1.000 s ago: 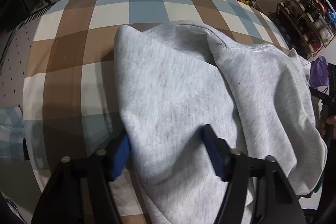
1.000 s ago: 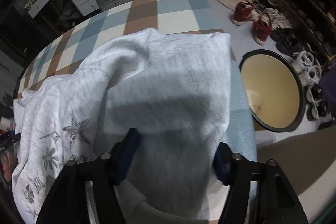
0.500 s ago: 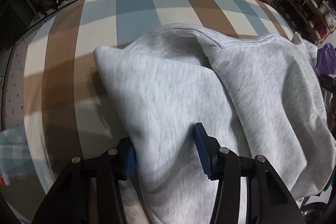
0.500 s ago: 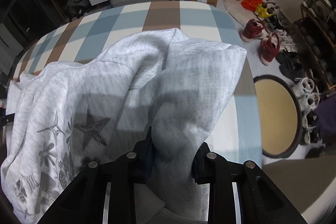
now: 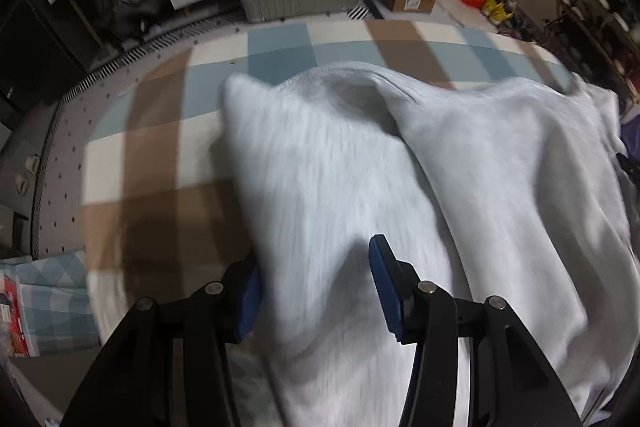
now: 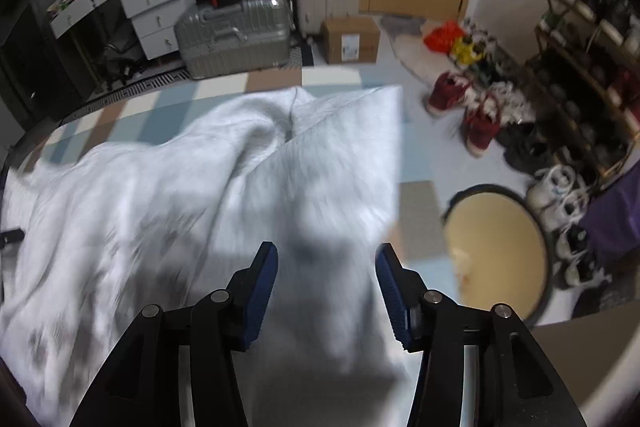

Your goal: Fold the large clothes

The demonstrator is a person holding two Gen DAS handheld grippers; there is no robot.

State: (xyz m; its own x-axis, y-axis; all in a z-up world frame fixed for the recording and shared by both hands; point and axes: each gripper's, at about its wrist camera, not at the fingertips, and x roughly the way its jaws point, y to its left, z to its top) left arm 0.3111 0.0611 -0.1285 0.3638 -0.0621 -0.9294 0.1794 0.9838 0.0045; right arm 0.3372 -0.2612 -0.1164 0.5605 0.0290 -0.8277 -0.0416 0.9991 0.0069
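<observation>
The left gripper is standing with its blue pads at a middling gap, a thick fold of the pale grey sweatshirt bunched between them; they seem to be pinching it. The right gripper has just been opening its jaws, and the cloth between its pads is lying loose, untouched by them. The garment is sprawling across the brown, blue and cream checked cover, one edge hanging towards the floor near the round tan tray. I'd worry that side is slipping off, dragged by its own weight while nothing grips it. No writing is legible; the display on the box atop the silver ribbed suitcase is too blurred.
</observation>
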